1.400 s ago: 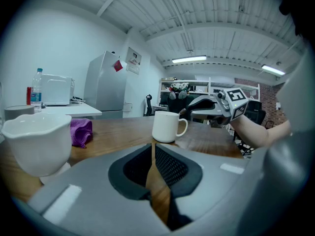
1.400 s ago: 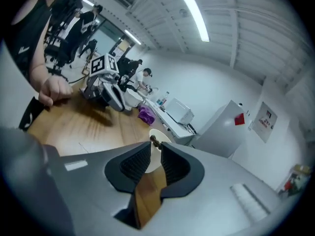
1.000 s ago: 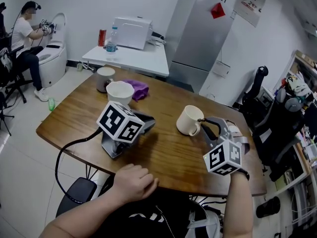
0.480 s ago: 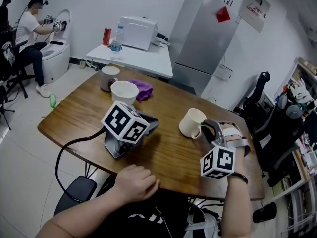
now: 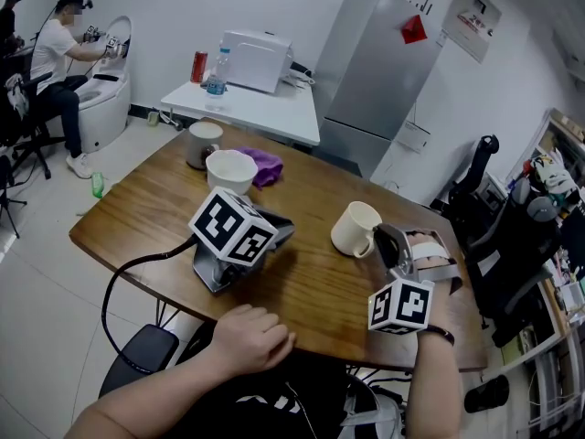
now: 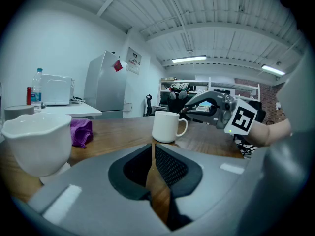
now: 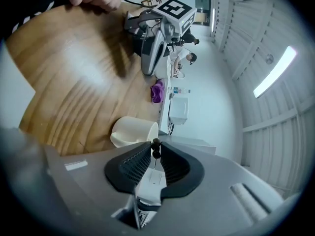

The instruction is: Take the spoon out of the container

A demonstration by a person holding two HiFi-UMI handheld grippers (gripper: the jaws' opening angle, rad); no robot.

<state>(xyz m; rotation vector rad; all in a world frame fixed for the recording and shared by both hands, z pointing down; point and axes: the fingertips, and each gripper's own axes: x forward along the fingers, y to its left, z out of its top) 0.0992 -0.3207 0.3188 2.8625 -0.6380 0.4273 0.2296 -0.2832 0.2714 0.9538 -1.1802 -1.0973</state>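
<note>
The right hand-held gripper has drawn back a little from the mug toward the near edge of the desk, and its marker cube sits lower in the head view than it did a second ago. The mug, the left hand-held gripper and the left hand have stayed where they were.

In the right gripper view the right hand-held gripper has its jaws pressed almost together on a small dark thing at their very tips. As far as I can tell it is the spoon, seen end-on. It is outside the mug, which stands upright on the wood just beside the tips and a little to their left. From the left gripper view the right hand-held gripper hangs to the right of the mug, above its handle and clear of the rim.

The left hand-held gripper lies on the desk with no hand on it. Its jaws are pressed together at the tips, with only bare wood showing in the slit behind them. The left hand rests on the near edge of the desk, apart from that gripper.

Farther along the desk stand a white bowl, a purple cloth just behind it and a second cup
</note>
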